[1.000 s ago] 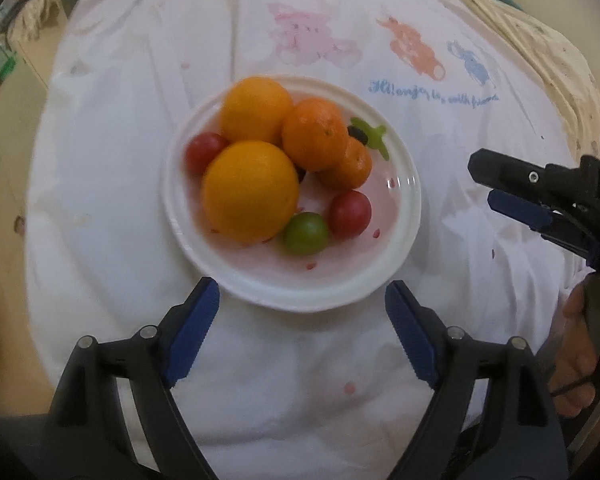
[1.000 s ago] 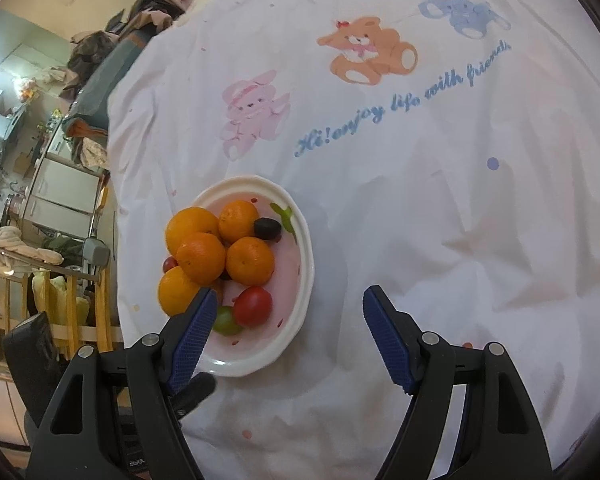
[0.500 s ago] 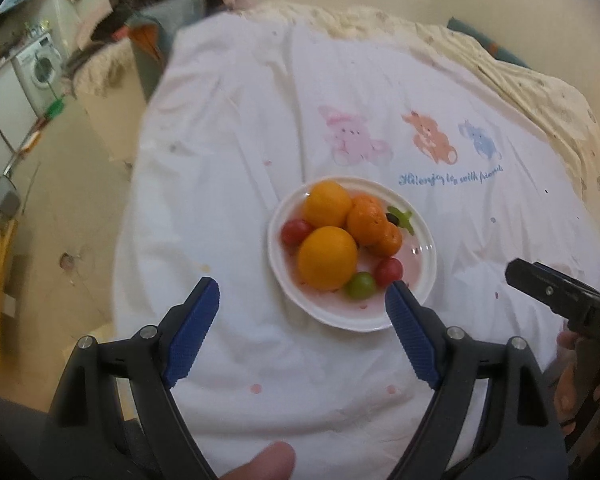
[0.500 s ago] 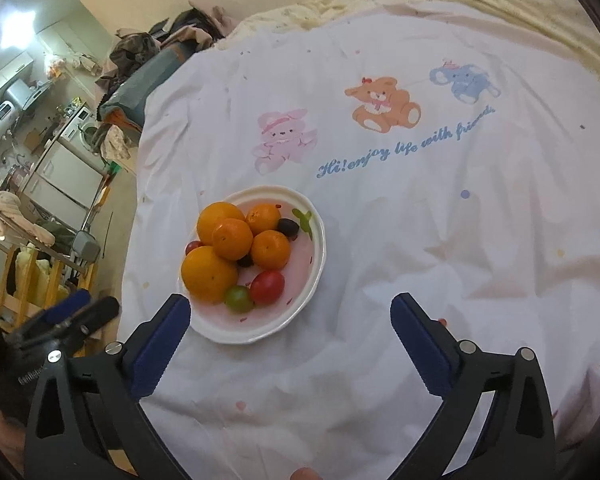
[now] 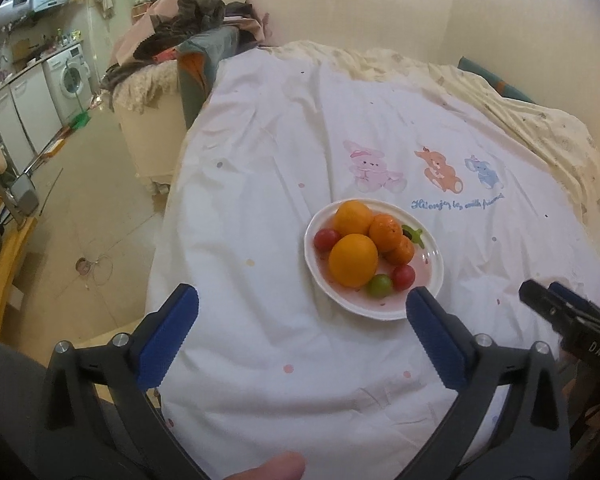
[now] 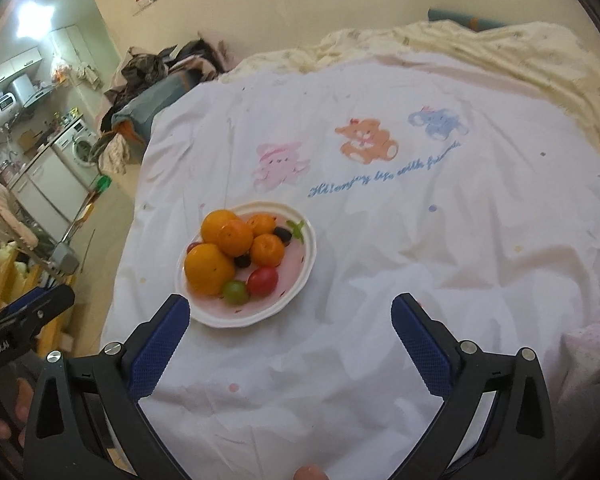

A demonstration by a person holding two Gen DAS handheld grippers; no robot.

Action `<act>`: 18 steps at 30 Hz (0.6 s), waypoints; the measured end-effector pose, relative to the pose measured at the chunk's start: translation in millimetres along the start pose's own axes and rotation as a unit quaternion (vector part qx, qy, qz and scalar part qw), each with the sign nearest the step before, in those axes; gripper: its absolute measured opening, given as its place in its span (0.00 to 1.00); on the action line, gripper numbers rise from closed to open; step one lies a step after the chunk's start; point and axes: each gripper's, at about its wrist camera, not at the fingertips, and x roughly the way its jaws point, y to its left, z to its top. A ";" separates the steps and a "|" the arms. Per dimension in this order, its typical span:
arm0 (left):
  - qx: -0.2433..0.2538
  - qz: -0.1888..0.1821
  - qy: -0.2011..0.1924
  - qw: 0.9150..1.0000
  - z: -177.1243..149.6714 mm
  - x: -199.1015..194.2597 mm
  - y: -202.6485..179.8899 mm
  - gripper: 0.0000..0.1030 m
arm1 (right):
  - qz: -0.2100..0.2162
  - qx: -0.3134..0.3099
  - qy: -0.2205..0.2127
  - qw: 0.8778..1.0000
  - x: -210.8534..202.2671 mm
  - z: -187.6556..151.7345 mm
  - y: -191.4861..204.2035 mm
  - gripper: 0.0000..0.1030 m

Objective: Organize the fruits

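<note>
Nearest the left wrist camera, the left tongs (image 5: 302, 336) are opening, blue pads spread wide with only white sheet between them. The right tongs (image 6: 290, 340) stand spread just as wide and pinch nothing. Just beyond both sits the white plate (image 5: 380, 312) on the bed's white sheet (image 5: 280, 208), holding 2 oranges (image 5: 353, 260), smaller tangerines (image 5: 385, 232), 2 red cherry tomatoes (image 5: 403, 277), 1 green one (image 5: 379, 285) and dark grapes (image 6: 283, 234). The fruits are heaped together toward the plate's left side. Past the plate the sheet shows 3 printed cartoon animals (image 6: 366, 140) over blue lettering. Farther back lies a cream quilt (image 6: 500, 48), and at far left a washing machine (image 5: 70, 76).
</note>
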 end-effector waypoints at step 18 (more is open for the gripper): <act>-0.003 0.004 -0.013 1.000 -9.5 2.5 -1.8 1.00 | -0.031 -0.056 -0.034 0.997 -1.0 -5.3 25.0 1.00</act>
